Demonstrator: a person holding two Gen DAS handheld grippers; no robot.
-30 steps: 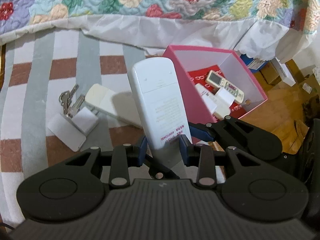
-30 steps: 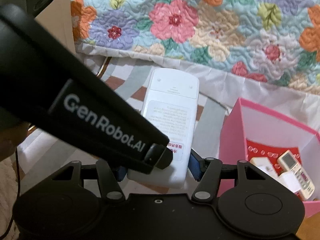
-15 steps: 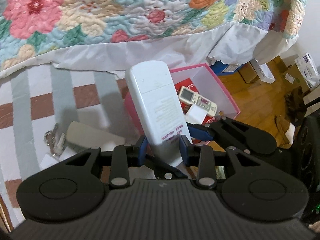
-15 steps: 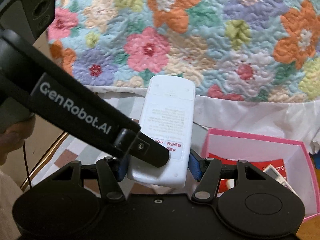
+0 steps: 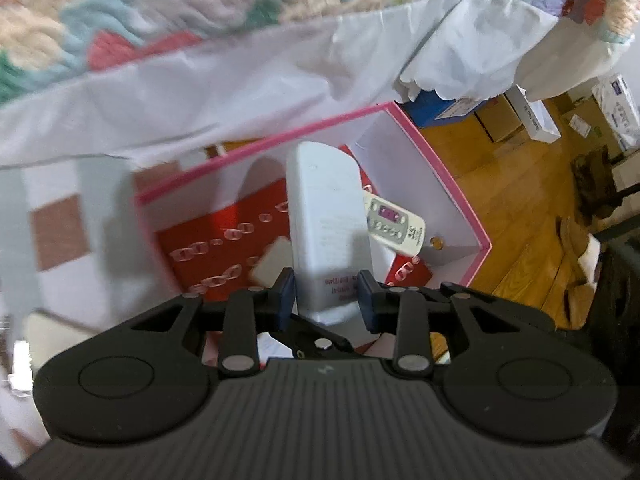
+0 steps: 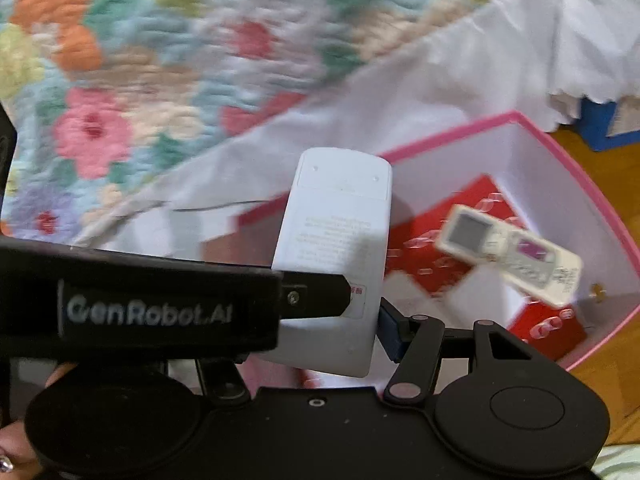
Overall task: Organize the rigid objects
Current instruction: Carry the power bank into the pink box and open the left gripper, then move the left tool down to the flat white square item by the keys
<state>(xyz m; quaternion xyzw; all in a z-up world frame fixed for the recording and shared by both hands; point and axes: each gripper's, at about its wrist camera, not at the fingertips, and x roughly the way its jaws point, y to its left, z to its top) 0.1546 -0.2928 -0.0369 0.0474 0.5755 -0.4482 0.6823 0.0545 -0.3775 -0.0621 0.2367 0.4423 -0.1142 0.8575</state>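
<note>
A large white remote (image 5: 326, 232), back side up with a red-print label, is held at its near end by both grippers. My left gripper (image 5: 326, 296) is shut on it; my right gripper (image 6: 344, 320) is shut on it too, with the left gripper's black body (image 6: 160, 312) crossing in front. The remote hangs over the open pink box (image 5: 460, 196), which has a red patterned floor (image 5: 208, 240). A smaller cream remote (image 5: 394, 224) lies inside the box; it also shows in the right wrist view (image 6: 516, 256), as does the box (image 6: 600, 200).
A floral quilt (image 6: 120, 80) with a white skirt (image 5: 240, 92) hangs behind the box. A striped rug (image 5: 56, 220) lies to the left. Cardboard and blue boxes (image 5: 520, 112) sit on the wooden floor (image 5: 520, 220) to the right.
Both grippers have carried the white remote to the right, from above the rug to over the open pink box. The keys and white items on the rug have left the view.
</note>
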